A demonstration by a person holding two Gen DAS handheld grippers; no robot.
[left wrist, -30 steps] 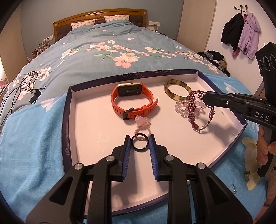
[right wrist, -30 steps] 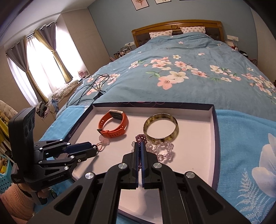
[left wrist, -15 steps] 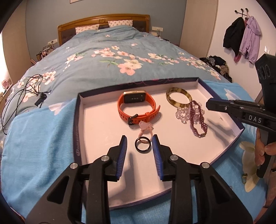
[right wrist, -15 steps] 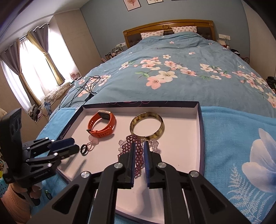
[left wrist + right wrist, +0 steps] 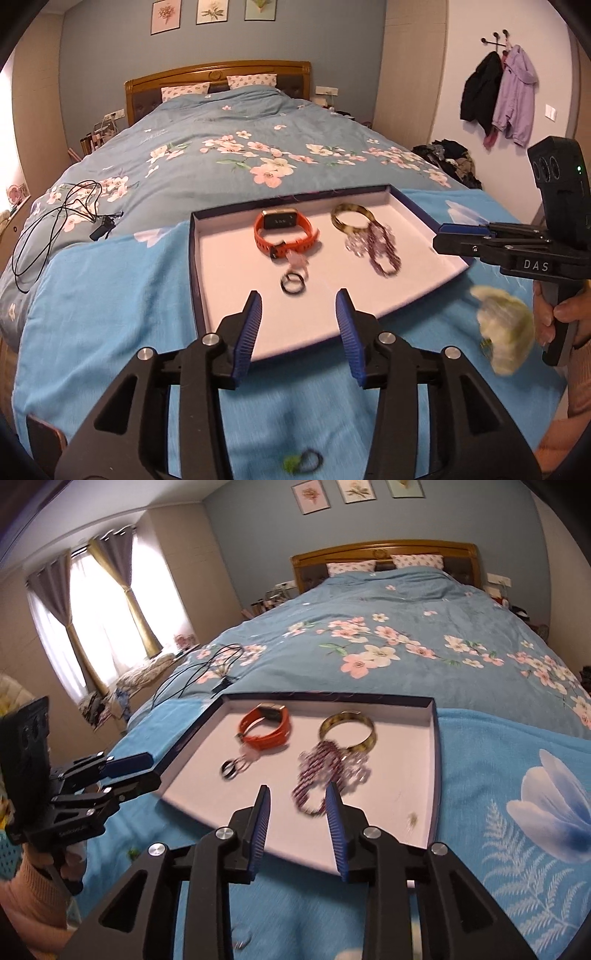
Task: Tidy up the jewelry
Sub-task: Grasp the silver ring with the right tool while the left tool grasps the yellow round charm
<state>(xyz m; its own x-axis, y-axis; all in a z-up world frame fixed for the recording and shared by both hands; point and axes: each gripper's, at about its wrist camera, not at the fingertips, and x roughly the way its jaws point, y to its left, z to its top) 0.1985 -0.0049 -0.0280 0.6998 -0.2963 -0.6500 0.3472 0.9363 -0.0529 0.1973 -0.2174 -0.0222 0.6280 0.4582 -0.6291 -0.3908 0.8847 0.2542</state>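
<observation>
A shallow dark-rimmed tray (image 5: 194, 266) (image 5: 436, 746) lies on the blue bed cover. In it are an orange watch band (image 5: 282, 230) (image 5: 266, 727), a tortoiseshell bangle (image 5: 351, 219) (image 5: 347, 731), a purple bead bracelet (image 5: 384, 247) (image 5: 317, 771) with clear beads beside it, and a black ring (image 5: 293, 284) (image 5: 229, 768) by a pink charm. My left gripper (image 5: 298, 314) is open and empty, at the tray's near edge. My right gripper (image 5: 297, 810) is open and empty, just short of the purple bracelet.
A small green-and-black hair tie (image 5: 303, 461) lies on the cover in front of the tray. A white flower print (image 5: 504, 328) is by the right hand. Black cables (image 5: 59, 218) lie on the quilt to the left. Coats (image 5: 498, 92) hang on the right wall.
Both grippers have opened and drawn back from the tray. The left let go of the black ring, the right let go of the purple bracelet; both now lie in the tray.
</observation>
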